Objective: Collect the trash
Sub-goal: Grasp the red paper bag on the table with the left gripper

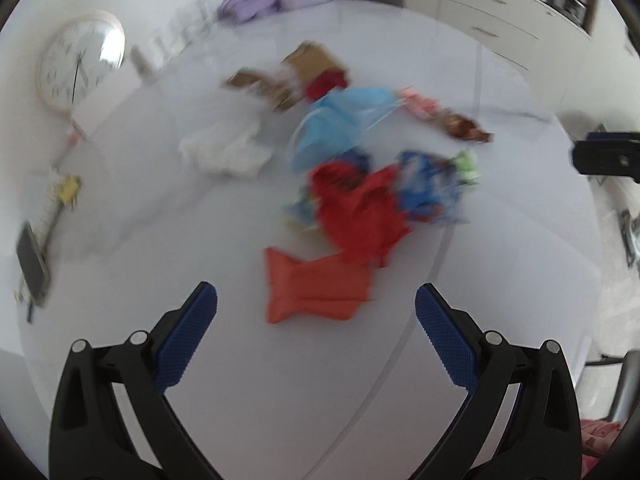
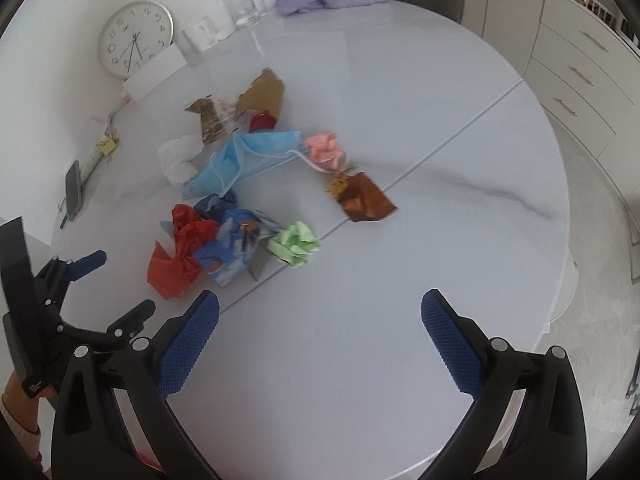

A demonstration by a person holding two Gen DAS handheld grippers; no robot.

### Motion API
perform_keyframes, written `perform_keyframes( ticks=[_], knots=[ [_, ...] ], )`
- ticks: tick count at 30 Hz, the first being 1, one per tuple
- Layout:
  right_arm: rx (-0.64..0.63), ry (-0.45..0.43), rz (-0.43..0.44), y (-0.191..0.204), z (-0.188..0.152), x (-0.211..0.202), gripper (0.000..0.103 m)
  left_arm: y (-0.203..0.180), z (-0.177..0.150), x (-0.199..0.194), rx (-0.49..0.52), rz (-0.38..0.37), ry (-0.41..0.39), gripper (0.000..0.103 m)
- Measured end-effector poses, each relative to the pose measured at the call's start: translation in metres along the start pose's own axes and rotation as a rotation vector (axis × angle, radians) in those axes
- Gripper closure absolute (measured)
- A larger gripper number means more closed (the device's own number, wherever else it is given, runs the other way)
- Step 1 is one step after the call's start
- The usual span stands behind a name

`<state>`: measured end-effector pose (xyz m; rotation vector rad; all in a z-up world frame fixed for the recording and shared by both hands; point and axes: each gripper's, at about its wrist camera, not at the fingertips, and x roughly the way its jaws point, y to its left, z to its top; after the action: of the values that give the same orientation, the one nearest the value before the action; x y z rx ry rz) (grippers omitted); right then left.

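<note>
1. The left gripper [image 1: 316, 308] hangs above the round white table [image 2: 420, 128], its blue-padded fingers [image 1: 188, 336] spread wide, gripping nothing.
2. A crumpled orange-red paper wrapper [image 1: 316, 294] lies just ahead of it, not touching.
3. The right gripper [image 2: 320, 312] is equally wide and empty over bare tabletop.
4. Beyond it sits the trash: a pale blue face mask [image 2: 244, 160], a crumpled green paper ball [image 2: 294, 244] and a brown foil wrapper [image 2: 366, 198].

Your left wrist view looks down close over the trash pile [image 1: 352, 184], blurred, your right wrist view sits farther back, both facing the wall clock [image 2: 135, 38], sharing the table [image 2: 400, 100].
</note>
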<state>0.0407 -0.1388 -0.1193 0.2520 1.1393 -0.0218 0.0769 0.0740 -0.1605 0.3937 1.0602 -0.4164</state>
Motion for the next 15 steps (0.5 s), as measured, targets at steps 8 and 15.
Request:
perform_keyframes(
  ticks=[8, 15],
  knots=[
    [-0.034, 0.063, -0.018, 0.023, 0.006, 0.017, 0.003, -0.012, -0.014, 0.007, 0.551, 0.004, -0.098, 0.008],
    [-0.01, 0.107, -0.042, 0.031, 0.0, 0.024, 0.003, -0.027, -0.008, 0.023, 0.997, -0.128, -0.083, 0.009]
  ],
)
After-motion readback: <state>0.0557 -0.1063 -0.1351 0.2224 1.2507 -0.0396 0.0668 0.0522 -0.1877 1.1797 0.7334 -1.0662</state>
